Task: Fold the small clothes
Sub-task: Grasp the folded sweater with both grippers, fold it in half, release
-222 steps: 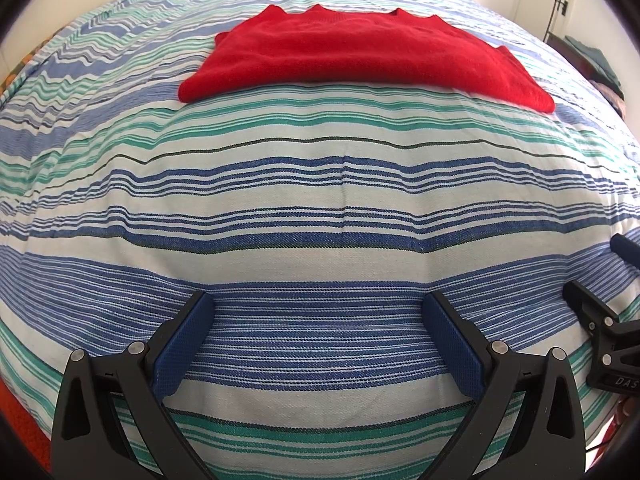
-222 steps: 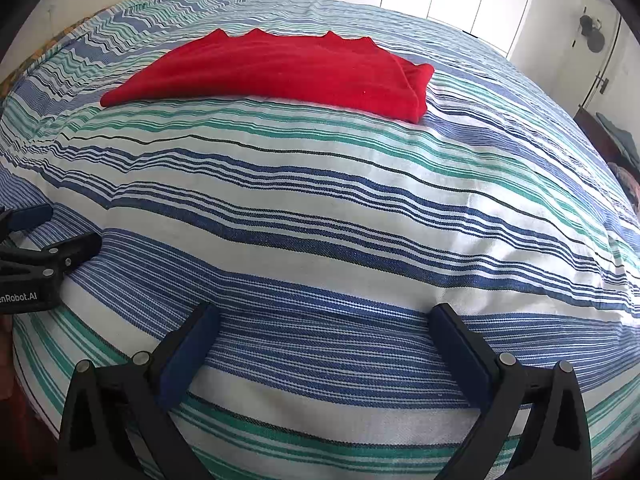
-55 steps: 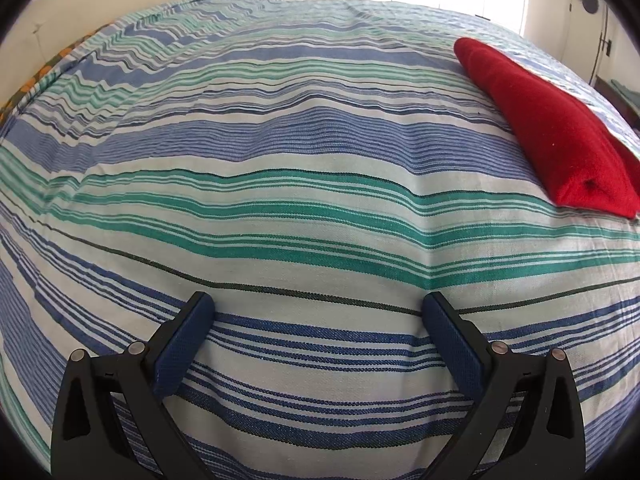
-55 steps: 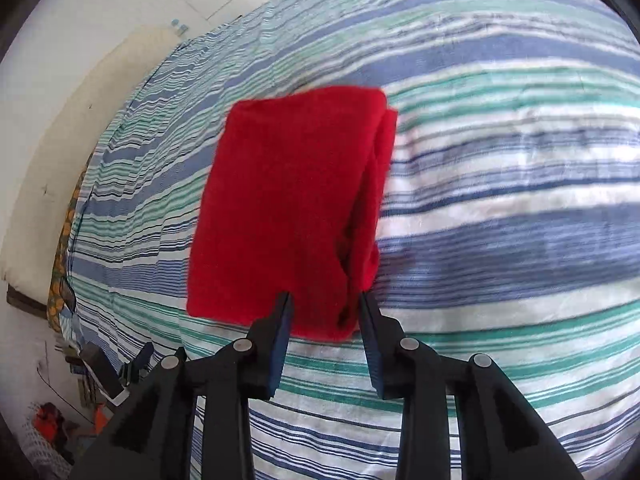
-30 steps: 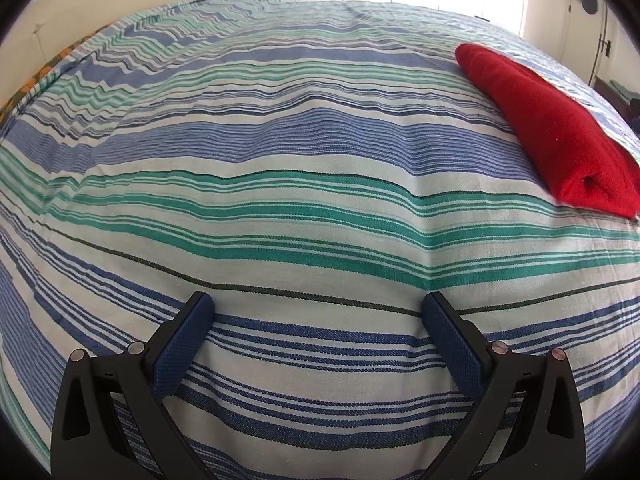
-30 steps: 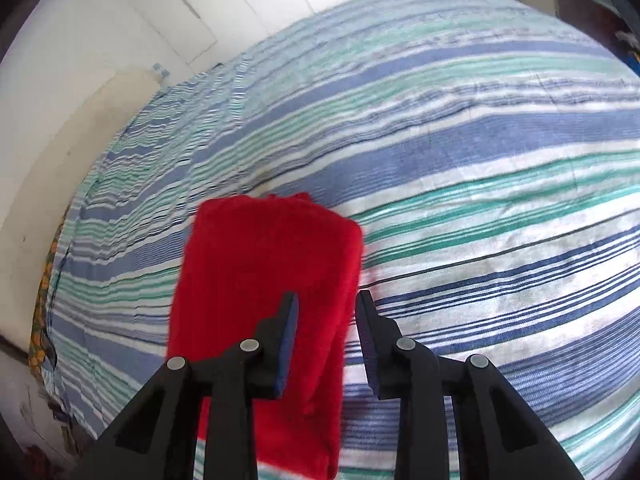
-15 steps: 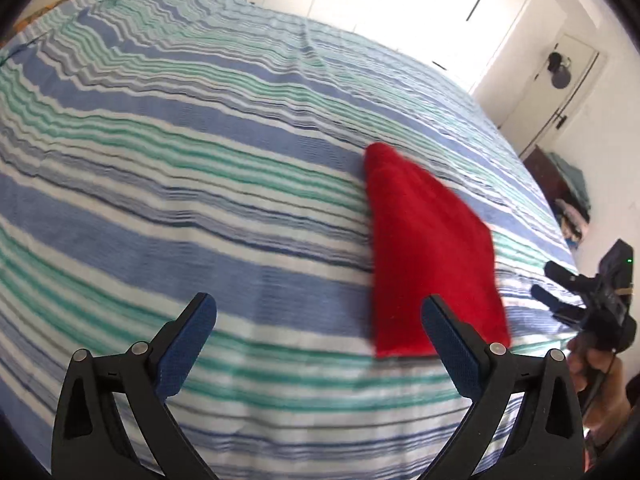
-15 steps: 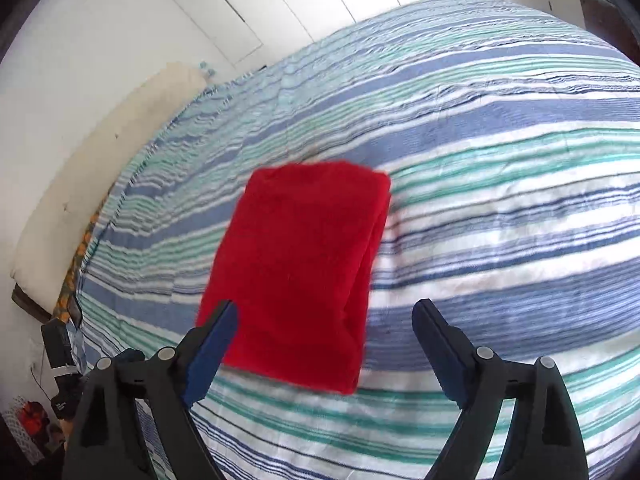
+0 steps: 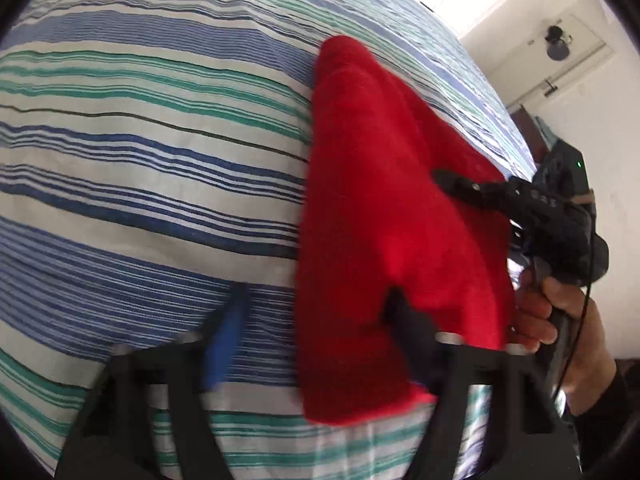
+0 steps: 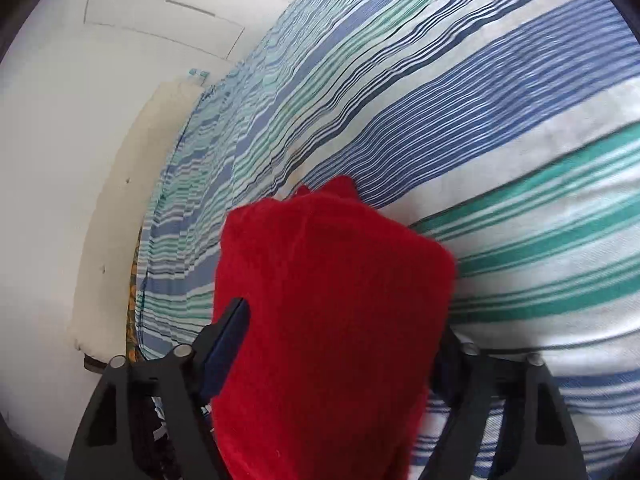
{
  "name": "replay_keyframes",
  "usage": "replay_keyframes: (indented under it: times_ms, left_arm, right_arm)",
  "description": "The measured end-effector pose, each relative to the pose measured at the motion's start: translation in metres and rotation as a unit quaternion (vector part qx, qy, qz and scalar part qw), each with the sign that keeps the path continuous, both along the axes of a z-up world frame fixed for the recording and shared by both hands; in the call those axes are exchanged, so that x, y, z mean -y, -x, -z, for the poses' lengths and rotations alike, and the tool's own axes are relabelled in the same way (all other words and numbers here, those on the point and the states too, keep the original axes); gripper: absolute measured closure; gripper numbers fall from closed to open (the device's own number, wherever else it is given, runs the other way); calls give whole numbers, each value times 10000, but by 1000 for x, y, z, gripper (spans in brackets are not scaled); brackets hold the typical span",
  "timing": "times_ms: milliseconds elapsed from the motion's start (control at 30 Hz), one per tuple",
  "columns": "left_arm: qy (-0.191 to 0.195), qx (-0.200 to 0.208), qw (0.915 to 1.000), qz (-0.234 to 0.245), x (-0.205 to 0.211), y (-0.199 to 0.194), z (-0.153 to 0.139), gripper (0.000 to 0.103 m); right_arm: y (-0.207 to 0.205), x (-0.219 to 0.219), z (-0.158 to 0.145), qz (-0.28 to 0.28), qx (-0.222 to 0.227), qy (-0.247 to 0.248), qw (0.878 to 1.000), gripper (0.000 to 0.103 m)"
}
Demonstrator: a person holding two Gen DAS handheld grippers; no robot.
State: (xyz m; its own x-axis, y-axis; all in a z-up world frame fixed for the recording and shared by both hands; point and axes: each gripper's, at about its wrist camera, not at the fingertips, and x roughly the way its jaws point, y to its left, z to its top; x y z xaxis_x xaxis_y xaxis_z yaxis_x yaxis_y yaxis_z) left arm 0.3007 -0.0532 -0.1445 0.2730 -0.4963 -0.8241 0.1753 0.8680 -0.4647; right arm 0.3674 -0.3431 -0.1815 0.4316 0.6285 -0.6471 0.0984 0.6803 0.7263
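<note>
A folded red garment [image 9: 380, 200] lies on the striped blue, green and white bedspread [image 9: 140, 160]. My left gripper [image 9: 316, 328] is at its near corner. The jaws are closing, the cloth's corner lies between them, and the blue left pad stands clear of the cloth. In the right wrist view the red garment [image 10: 328, 300] bulges up and fills the gap of my right gripper [image 10: 340, 340]. Those jaws stand wide and are closing, and the right finger is mostly hidden by cloth. In the left wrist view one of its black fingers [image 9: 460, 188] rests over the garment, held by a hand [image 9: 560, 320].
The bedspread [image 10: 500, 120] stretches away on all sides of the garment. A cream headboard cushion [image 10: 120, 220] and white cupboard doors [image 10: 160, 8] stand beyond the bed. A white door with a round fixture [image 9: 556, 48] is at the far right.
Both grippers have moved in from a distance onto the red garment, one from each side. Cloth now lies between each pair of fingers, and the left jaws have narrowed.
</note>
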Motion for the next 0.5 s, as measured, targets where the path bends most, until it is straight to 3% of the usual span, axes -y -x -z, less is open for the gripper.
replay_keyframes:
  times_ms: [33,167,367,433,500]
  left_arm:
    - [-82,1,10000,20,1,2,-6,74]
    - [-246,536,9982,95,0,19,-51,78]
    - [-180,1207,9925,94,-28,46,-124,78]
    - [-230,1281,9915,68,-31,47,-131,76]
    - [-505,1254,9908,26,-25,35,-119,64]
  right_arm:
    - [-1,-6,-2,-77,-25,274,9996,77]
    - [9,-22,-46,-178,728,652,9951,79]
    - [23,-38,-127,-509,1658,592,9831,80]
    - [24,-44,-146,-578,1807,524,9804,80]
    - [20,-51,-152,-603,1847,597,9791,80]
